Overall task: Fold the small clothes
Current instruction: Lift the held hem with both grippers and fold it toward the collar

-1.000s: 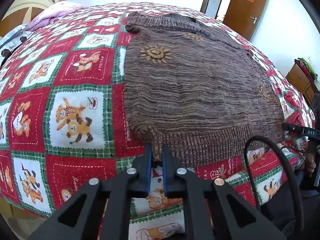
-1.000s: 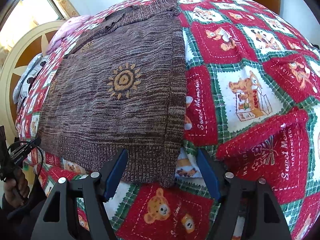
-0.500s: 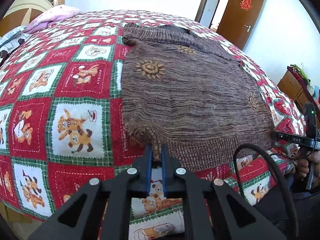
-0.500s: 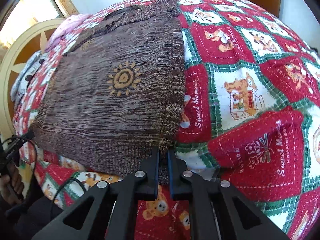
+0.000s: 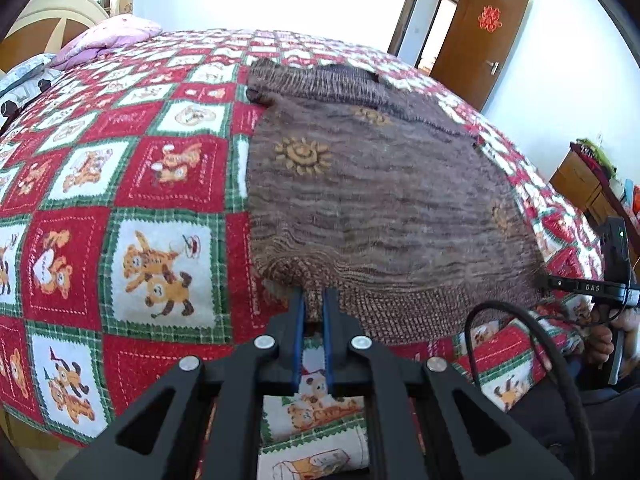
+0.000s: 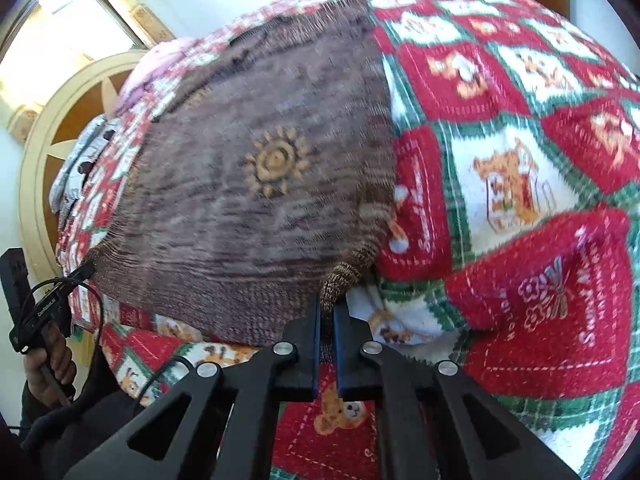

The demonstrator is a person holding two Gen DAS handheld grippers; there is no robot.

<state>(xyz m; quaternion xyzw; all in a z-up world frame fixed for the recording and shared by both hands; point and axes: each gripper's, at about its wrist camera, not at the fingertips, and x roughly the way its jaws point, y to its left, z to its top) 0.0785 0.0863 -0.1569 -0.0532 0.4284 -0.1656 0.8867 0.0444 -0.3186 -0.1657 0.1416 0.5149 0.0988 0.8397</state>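
Note:
A brown striped knit sweater (image 5: pixel 380 200) with orange sun motifs lies on the bed, its ribbed hem nearest me. My left gripper (image 5: pixel 314 296) is shut on the hem's left corner, which is raised and bunched. In the right wrist view the sweater (image 6: pixel 260 184) fills the centre-left. My right gripper (image 6: pixel 327 308) is shut on the hem's right corner, pulled up into a peak. The right gripper's body also shows in the left wrist view (image 5: pixel 612 272), at the sweater's far corner.
The bed carries a red, green and white teddy-bear quilt (image 5: pixel 120 200). A pink pillow (image 5: pixel 108 36) lies at the headboard end. A brown door (image 5: pixel 480 36) and a wooden cabinet (image 5: pixel 592 184) stand to the right. The quilt is rucked up beside the right gripper (image 6: pixel 540 280).
The right gripper has shut on the hem's right corner. Both grippers have lifted, pulling the hem corners up off the quilt and away from the bed's near edge.

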